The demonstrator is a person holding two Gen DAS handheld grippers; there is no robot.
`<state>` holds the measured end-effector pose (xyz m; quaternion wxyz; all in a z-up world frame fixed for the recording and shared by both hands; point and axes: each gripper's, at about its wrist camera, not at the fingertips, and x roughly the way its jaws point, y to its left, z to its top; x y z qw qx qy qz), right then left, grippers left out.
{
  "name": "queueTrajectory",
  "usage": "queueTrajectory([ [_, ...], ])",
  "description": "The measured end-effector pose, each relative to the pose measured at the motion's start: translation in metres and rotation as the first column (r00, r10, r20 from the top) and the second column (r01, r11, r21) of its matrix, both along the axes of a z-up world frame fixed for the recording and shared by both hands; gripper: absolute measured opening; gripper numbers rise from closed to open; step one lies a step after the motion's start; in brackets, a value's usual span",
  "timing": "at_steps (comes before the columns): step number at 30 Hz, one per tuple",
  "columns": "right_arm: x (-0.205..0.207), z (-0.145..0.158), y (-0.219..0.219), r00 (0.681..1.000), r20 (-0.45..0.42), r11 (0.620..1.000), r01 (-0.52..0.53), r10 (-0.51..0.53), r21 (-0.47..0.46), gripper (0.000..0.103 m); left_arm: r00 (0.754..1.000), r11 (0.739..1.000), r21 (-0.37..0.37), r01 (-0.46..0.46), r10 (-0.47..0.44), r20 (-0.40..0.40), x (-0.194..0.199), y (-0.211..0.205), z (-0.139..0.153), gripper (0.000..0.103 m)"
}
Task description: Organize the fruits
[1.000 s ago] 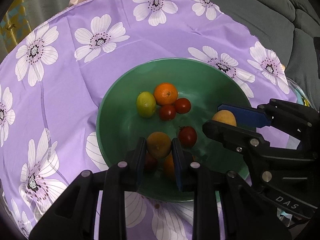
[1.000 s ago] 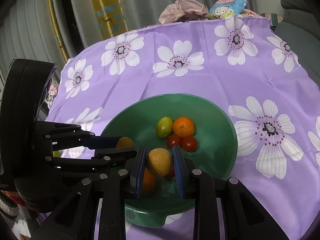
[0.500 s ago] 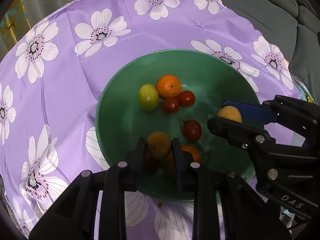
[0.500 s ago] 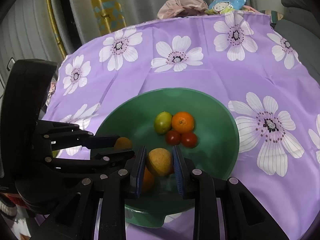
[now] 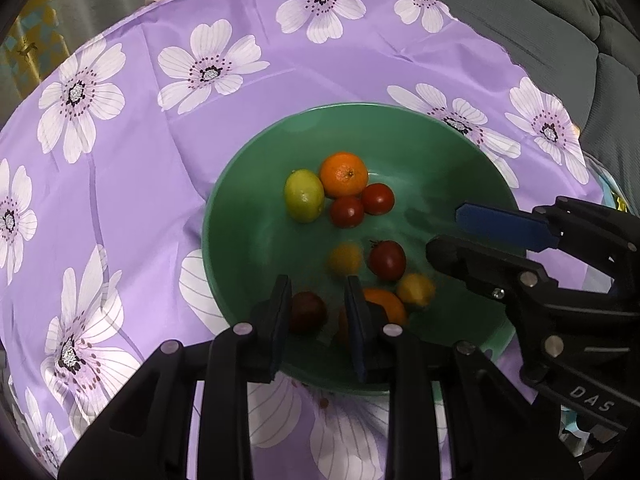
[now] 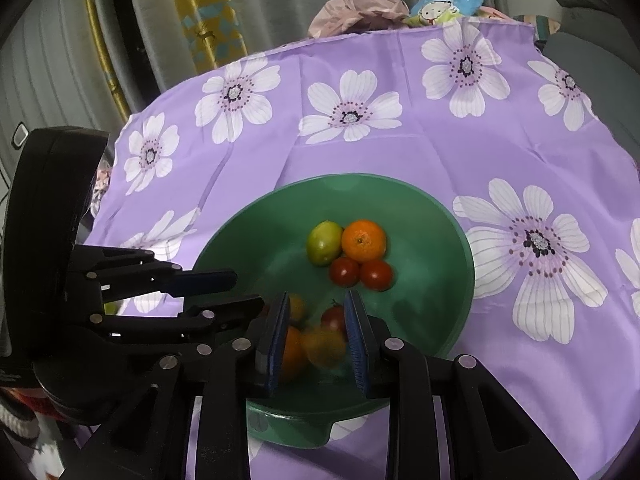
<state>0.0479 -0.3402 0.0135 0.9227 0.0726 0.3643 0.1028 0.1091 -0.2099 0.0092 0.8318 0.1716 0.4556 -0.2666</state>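
A green bowl (image 5: 256,184) (image 6: 432,216) on the purple flowered cloth holds a lime (image 5: 304,196), an orange (image 5: 344,174) and several tomatoes (image 5: 378,199). My left gripper (image 5: 318,292) is open over the bowl's near side; a blurred yellow-orange fruit (image 5: 345,258) is below it in the bowl. My right gripper (image 6: 318,306) is open over the bowl; a blurred yellow fruit (image 6: 322,346) is dropping between its fingers. The same fruit (image 5: 416,290) shows in the left wrist view, under my right gripper (image 5: 444,230).
The purple cloth (image 6: 360,140) covers a round table. A grey sofa (image 5: 540,20) stands to the right. Crumpled bags (image 6: 360,12) lie at the far edge. Curtains and a yellow hoop (image 6: 100,40) stand behind at left.
Both grippers have opened and let go of their fruits. The two fruits have dropped into the bowl and look blurred from motion.
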Motion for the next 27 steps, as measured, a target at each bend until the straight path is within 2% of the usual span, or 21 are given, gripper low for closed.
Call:
queueTrajectory([
  [7, -0.010, 0.008, 0.001, 1.000, 0.014, 1.000, 0.009, -0.009, 0.015, 0.029, 0.999, 1.000, -0.024, -0.017, 0.018, 0.039, -0.010, 0.008, 0.013, 0.036],
  [11, -0.017, 0.015, 0.002, 0.999, 0.031, 0.999, 0.012, -0.013, 0.034, 0.029, 0.998, 0.999, -0.041, -0.036, 0.038, 0.059, -0.018, 0.016, 0.022, 0.037],
  [15, -0.023, 0.023, 0.003, 0.999, 0.045, 0.999, 0.009, -0.011, 0.054, 0.029, 0.995, 0.997, -0.055, -0.055, 0.060, 0.076, -0.027, 0.027, 0.029, 0.046],
  [19, -0.032, 0.029, 0.008, 0.998, 0.060, 0.996, -0.013, 0.008, 0.088, 0.035, 0.992, 0.993, -0.078, -0.085, 0.092, 0.083, -0.036, 0.042, 0.035, 0.053],
  [24, -0.039, 0.035, 0.017, 0.996, 0.067, 0.990, -0.062, 0.053, 0.128, 0.038, 0.986, 0.984, -0.121, -0.134, 0.144, 0.078, -0.049, 0.070, 0.038, 0.059],
  [27, -0.044, 0.039, 0.031, 0.993, 0.072, 0.986, -0.105, 0.096, 0.131, 0.043, 0.981, 0.975, -0.139, -0.174, 0.184, 0.062, -0.055, 0.088, 0.036, 0.060],
])
